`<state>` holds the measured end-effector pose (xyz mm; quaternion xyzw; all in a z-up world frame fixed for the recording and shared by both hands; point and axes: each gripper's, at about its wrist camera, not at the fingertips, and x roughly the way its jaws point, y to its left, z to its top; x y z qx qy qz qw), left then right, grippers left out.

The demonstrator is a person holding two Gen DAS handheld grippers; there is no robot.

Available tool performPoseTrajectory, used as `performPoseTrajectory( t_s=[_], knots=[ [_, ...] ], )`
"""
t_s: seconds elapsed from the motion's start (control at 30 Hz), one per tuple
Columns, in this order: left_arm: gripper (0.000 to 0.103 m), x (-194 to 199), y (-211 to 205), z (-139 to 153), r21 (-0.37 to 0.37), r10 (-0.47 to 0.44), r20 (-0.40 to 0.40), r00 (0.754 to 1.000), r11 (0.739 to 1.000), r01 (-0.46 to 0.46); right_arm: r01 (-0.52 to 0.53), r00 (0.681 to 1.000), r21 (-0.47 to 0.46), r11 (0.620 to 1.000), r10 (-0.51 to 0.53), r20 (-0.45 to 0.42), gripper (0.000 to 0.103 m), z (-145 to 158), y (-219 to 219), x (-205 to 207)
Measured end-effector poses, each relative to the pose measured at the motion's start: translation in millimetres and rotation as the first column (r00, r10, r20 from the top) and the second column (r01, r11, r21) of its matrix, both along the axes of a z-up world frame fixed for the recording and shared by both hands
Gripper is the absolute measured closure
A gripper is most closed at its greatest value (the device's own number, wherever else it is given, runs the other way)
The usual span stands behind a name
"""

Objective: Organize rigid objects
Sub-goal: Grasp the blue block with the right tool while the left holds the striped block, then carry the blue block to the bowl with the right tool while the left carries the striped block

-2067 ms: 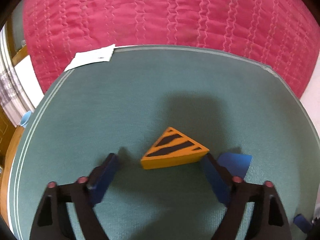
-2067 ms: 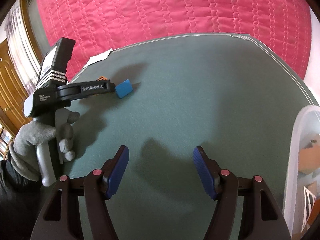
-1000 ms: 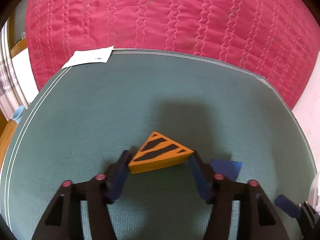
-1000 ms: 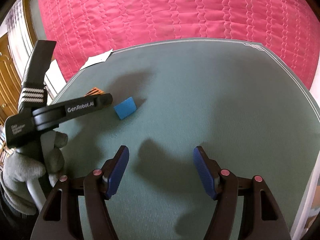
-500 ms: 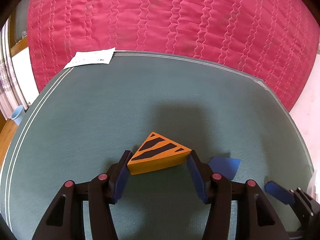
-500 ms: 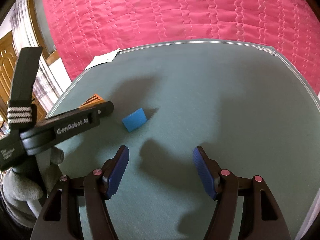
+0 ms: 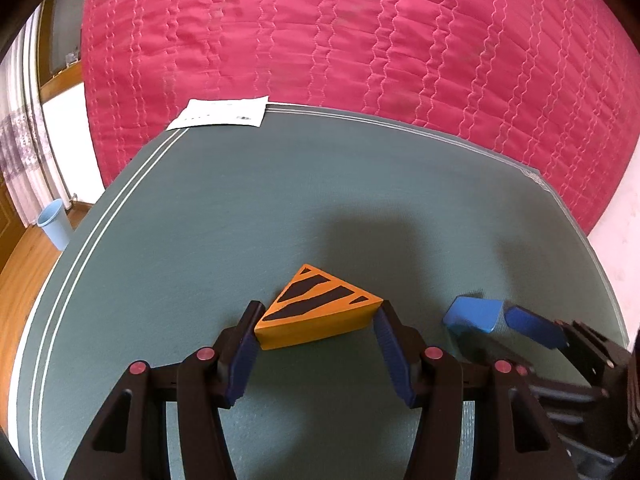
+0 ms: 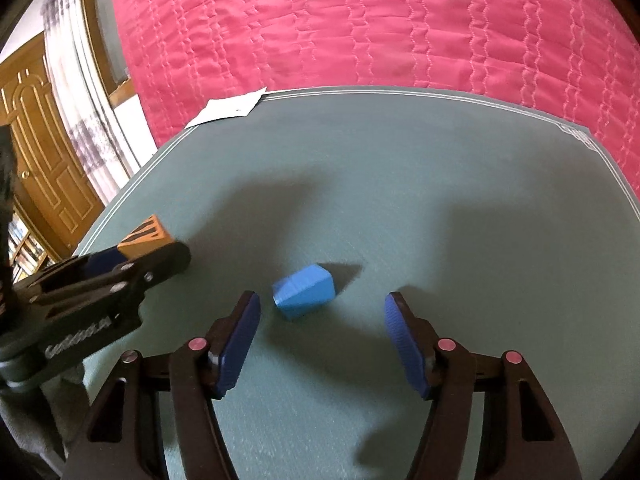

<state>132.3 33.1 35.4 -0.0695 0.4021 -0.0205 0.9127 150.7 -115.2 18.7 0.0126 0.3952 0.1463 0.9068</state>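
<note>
On the green mat [image 7: 240, 216] my left gripper [image 7: 316, 334] pinches the orange wedge [image 7: 316, 316] by its corners; it could slip out. My right gripper [image 8: 322, 332] is spread wide near the blue block [image 8: 304, 290], and might bump it.

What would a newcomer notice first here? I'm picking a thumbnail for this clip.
The orange wedge with black stripes, clamped in the left gripper low on the green mat. Next, the small blue block lying between the open right gripper's fingers, and the quilted pink bedspread filling the background beyond the mat.
</note>
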Motion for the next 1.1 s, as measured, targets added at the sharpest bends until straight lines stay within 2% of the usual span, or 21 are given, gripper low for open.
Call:
performPoseTrajectory(
  t_s=[0.07,0.2,0.27,0.3,0.57,1.1],
  knots=[
    [0.044,-3,1,0,-0.001,-0.002,0.002,1.000,1.000,0.002,-0.004,1.000,-0.009,1.000,0.004,0.002,0.048,0,3,3],
    [0.044,-7,0,0,-0.002,-0.007,0.004,1.000,1.000,0.007,-0.013,1.000,-0.024,1.000,0.013,0.007,0.057,0,8,7],
    [0.044,-9,0,0,-0.001,-0.009,0.005,1.000,1.000,0.009,-0.027,1.000,-0.025,0.999,0.028,0.008,0.066,1,10,6],
    [0.044,-10,0,0,-0.001,-0.009,0.006,1.000,1.000,0.009,-0.035,0.999,-0.029,0.999,0.035,0.009,0.068,1,12,4],
    [0.044,-14,-1,-1,0.003,-0.015,0.010,1.000,1.000,0.015,-0.025,1.000,-0.034,0.999,0.025,0.008,0.068,0,7,-9],
    [0.044,-29,-18,-1,0.032,-0.062,0.016,0.998,0.998,0.061,0.045,0.999,0.068,0.997,-0.045,-0.008,0.069,5,-43,-83]
  ],
)
